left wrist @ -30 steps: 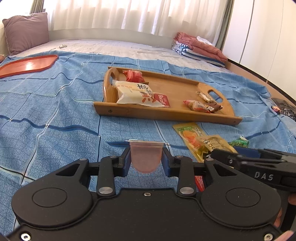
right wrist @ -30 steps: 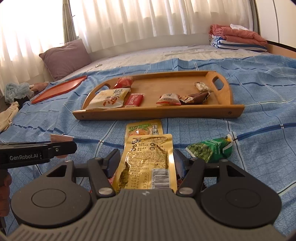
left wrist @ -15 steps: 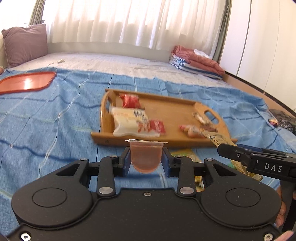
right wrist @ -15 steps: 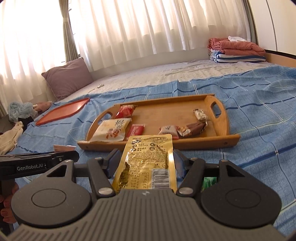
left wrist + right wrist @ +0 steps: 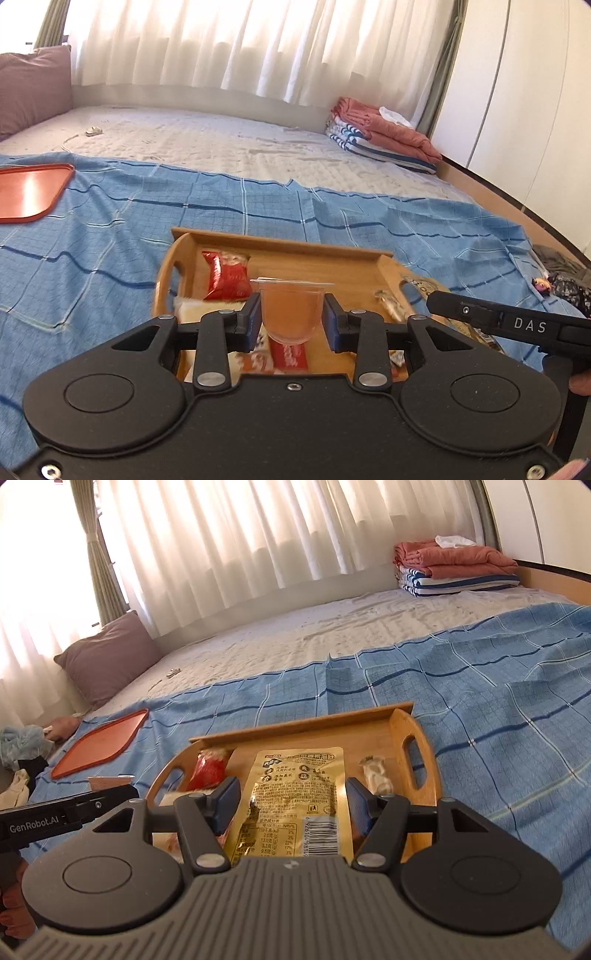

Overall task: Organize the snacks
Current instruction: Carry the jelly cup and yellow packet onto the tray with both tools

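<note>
- The left gripper [image 5: 292, 317] has its blue pads clenched on a small clear plastic jelly cup [image 5: 291, 310] with orange filling, held upright, foil lid on top, above the near edge of the oblong wooden tray with cut-out handles [image 5: 295, 246].
- One red snack packet [image 5: 225, 275] lies in the tray's left end.
- The right gripper [image 5: 293, 805] is grasping one flat gold foil snack pouch [image 5: 295, 794] by its side edges; its long axis points away over the tray [image 5: 402, 723], barcode end nearest.
- One crumpled pale wrapper [image 5: 375, 775] lies to the right.
</note>
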A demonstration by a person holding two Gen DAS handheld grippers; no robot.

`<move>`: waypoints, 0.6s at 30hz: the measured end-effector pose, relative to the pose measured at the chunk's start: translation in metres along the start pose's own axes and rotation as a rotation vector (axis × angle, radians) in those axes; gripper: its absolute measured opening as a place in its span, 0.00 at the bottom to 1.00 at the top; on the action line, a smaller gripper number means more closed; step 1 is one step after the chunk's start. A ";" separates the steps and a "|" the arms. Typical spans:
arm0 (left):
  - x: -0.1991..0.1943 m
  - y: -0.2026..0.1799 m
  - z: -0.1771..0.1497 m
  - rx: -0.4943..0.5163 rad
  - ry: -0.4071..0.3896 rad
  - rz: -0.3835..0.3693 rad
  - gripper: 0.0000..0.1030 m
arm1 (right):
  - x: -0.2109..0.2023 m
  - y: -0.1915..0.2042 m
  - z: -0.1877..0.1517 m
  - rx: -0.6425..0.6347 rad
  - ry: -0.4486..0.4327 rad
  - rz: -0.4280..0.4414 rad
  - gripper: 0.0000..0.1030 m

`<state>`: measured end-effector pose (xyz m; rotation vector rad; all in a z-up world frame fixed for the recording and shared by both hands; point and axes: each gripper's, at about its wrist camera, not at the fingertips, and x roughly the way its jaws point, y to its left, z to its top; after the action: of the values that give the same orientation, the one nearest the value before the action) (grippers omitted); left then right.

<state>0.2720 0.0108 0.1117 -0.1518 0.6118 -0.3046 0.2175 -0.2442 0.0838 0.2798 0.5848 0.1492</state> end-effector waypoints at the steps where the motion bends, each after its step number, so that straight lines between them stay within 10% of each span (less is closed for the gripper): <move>1: 0.010 -0.001 0.004 -0.013 0.010 -0.001 0.32 | 0.007 -0.003 0.005 0.005 0.004 -0.002 0.63; 18: 0.152 0.002 0.003 -0.069 0.165 0.038 0.32 | 0.114 -0.030 0.005 -0.008 0.100 -0.041 0.63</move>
<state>0.3922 -0.0365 0.0310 -0.1818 0.7883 -0.2607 0.3156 -0.2490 0.0193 0.2530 0.6888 0.1265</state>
